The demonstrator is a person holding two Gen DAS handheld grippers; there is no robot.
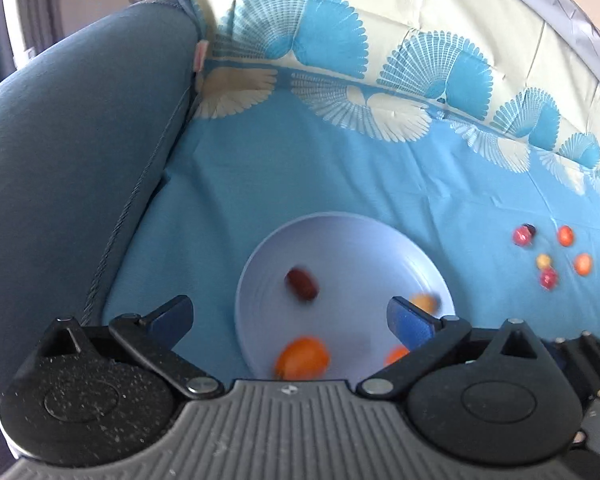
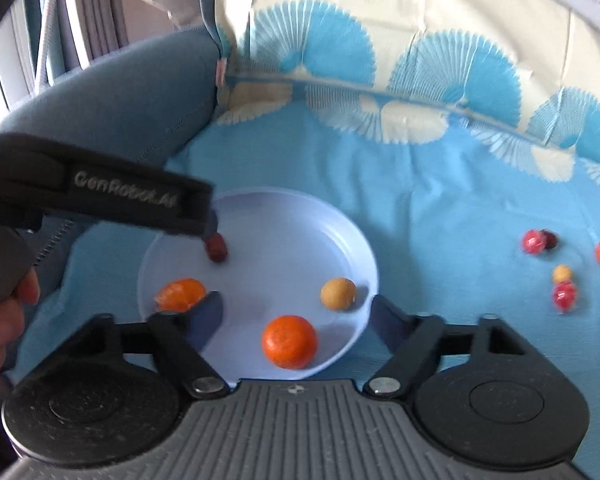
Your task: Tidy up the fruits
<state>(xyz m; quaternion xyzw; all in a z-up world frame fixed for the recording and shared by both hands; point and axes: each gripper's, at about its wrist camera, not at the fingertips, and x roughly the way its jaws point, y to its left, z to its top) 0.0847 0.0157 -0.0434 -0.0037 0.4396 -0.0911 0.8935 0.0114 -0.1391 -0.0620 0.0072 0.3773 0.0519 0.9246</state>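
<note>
A pale lilac plate (image 1: 340,240) (image 2: 300,220) lies on the blue cloth. On it are a dark red date (image 1: 301,284) (image 2: 216,250), a whole orange mandarin (image 2: 289,341) (image 1: 302,358), a peeled mandarin (image 2: 180,294), and a tan longan (image 2: 338,293) (image 1: 424,303). My left gripper (image 1: 290,314) is open above the plate, with the date lying between and beyond its fingers. In the right wrist view the left gripper's body (image 2: 100,196) hangs over the plate's left rim. My right gripper (image 2: 296,312) is open and empty above the plate's near edge.
Several small fruits and wrapped sweets lie loose on the cloth at the right (image 1: 548,254) (image 2: 564,268). A grey-blue sofa arm (image 1: 72,152) rises on the left. A patterned cloth (image 1: 380,60) covers the seat and backrest.
</note>
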